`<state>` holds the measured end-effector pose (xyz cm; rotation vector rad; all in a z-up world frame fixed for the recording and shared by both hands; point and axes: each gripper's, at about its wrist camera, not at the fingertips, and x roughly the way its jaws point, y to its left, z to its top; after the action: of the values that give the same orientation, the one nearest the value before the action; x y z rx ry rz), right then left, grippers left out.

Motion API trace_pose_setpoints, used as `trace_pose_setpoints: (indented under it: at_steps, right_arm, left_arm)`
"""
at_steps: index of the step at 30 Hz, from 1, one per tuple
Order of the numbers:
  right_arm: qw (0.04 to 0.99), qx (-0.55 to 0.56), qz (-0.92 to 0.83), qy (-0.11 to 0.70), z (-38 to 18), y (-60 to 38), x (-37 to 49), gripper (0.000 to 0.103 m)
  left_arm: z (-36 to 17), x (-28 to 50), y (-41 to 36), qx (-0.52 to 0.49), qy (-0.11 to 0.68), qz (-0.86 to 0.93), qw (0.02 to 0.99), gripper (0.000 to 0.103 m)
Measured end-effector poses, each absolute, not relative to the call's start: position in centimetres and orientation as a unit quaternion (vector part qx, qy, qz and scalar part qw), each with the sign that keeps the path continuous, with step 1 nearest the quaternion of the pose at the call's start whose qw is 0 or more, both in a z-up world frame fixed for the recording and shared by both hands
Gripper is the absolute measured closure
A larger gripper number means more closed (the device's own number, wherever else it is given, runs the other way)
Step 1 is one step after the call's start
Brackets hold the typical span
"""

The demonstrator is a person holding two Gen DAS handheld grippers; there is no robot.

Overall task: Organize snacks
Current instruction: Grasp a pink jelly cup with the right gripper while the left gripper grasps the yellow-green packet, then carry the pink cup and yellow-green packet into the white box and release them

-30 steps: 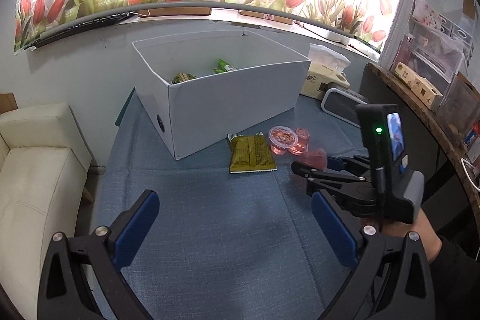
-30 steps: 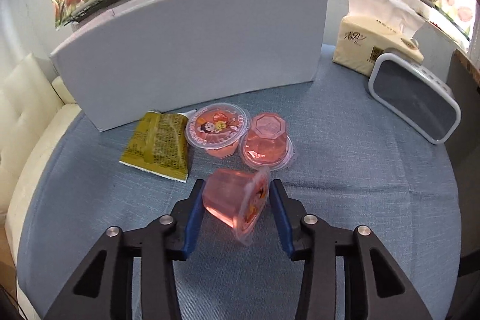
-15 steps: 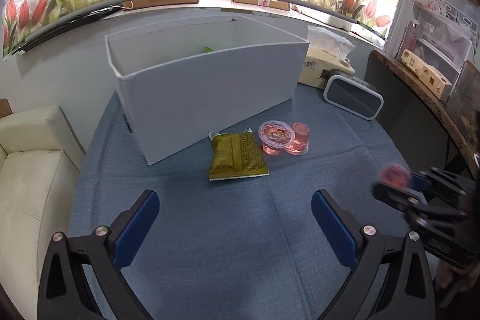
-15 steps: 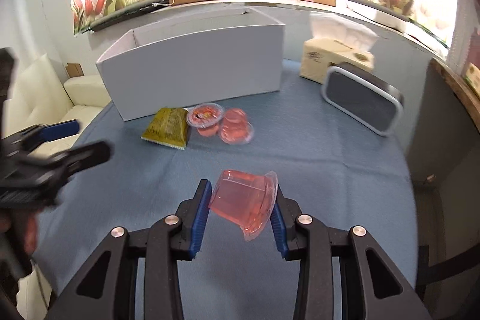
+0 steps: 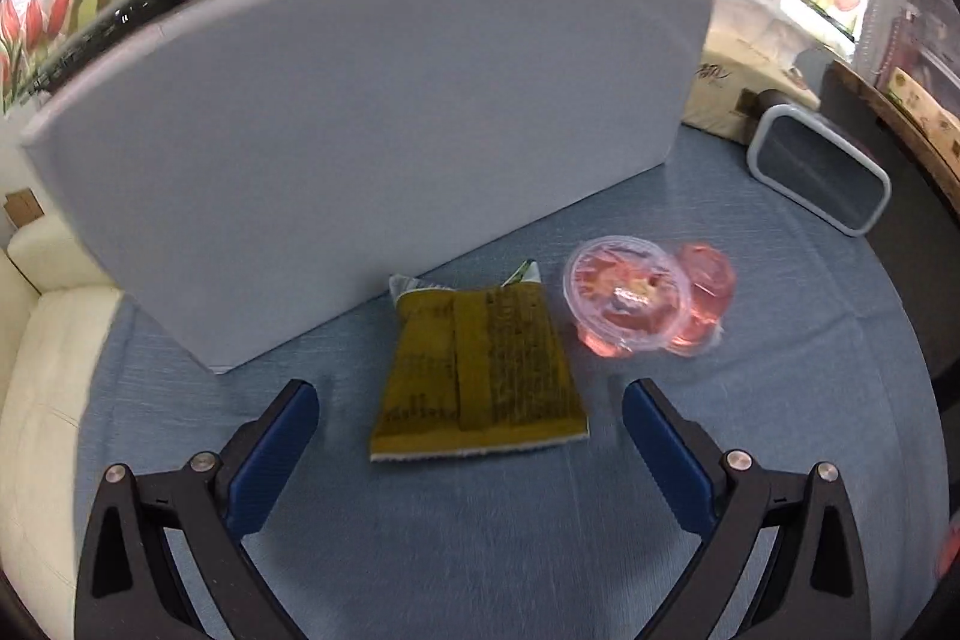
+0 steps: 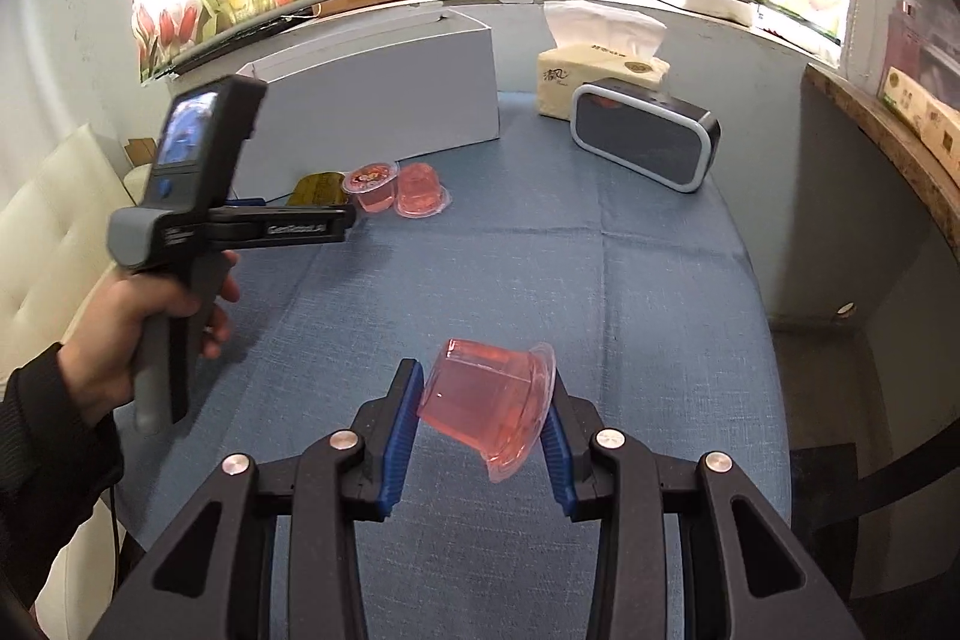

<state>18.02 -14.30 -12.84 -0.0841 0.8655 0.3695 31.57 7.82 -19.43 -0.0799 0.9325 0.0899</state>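
Tabletop (image 5: 780, 460): round, covered in blue cloth. White box (image 5: 372, 160) stands toward the far left edge; only its long outer wall faces the left wrist camera, so its contents cannot be read from here. Black speaker (image 6: 645, 142) near the far right edge, tissue pack (image 6: 600, 73) just behind it against the far edge.

Left claw (image 5: 471, 421): jaws wide, nothing between them, hovering low over the tabletop. The olive snack packet (image 5: 480, 376) lies flat just in front of the box wall, and its near end falls between the two blue pads in the left wrist view. Contact not evident.

Two pink jelly cups just right of the packet, touching each other: one lid-up with printed foil (image 5: 627, 301), the other (image 5: 708, 292) apparently upside down, though blur makes this uncertain.

Right claw (image 6: 477, 430): narrow, clamped on a third jelly cup (image 6: 486, 403), tilted on its side, rim toward the right pad, held above the near part of the tabletop, well apart from the box.
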Motion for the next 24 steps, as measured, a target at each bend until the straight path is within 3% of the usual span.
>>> trace_pose_setpoints:
  at_steps: [9,11,12,13,18,24]
  right_arm:
    - [0.889,-0.026,0.186,0.418,-13.2,-14.4,18.3,0.062]
    - [0.889,-0.024,0.187,0.416,-13.3,-14.3,18.2,0.062]
    - [0.889,-0.022,0.187,0.417,-13.3,-14.2,18.2,0.062]
    - [0.889,-0.021,0.189,0.417,-13.4,-14.2,18.2,0.062]
    - [0.889,-0.022,0.193,0.415,-13.3,-13.9,18.0,0.062]
    - [0.890,-0.020,0.199,0.410,-12.9,-13.5,17.5,0.062]
  left_arm:
    - [-20.0,33.4,8.0,-0.035,0.458,0.045,0.887,0.001]
    - [-19.8,33.6,8.0,-0.035,0.456,0.045,0.888,0.010]
    - [-19.4,33.5,7.9,-0.032,0.451,0.046,0.891,0.031]
    - [-19.1,33.6,7.8,-0.028,0.451,0.041,0.891,0.044]
    - [-18.9,33.3,7.9,-0.036,0.459,0.031,0.887,0.051]
    - [-17.6,30.1,8.1,-0.051,0.442,0.021,0.895,0.052]
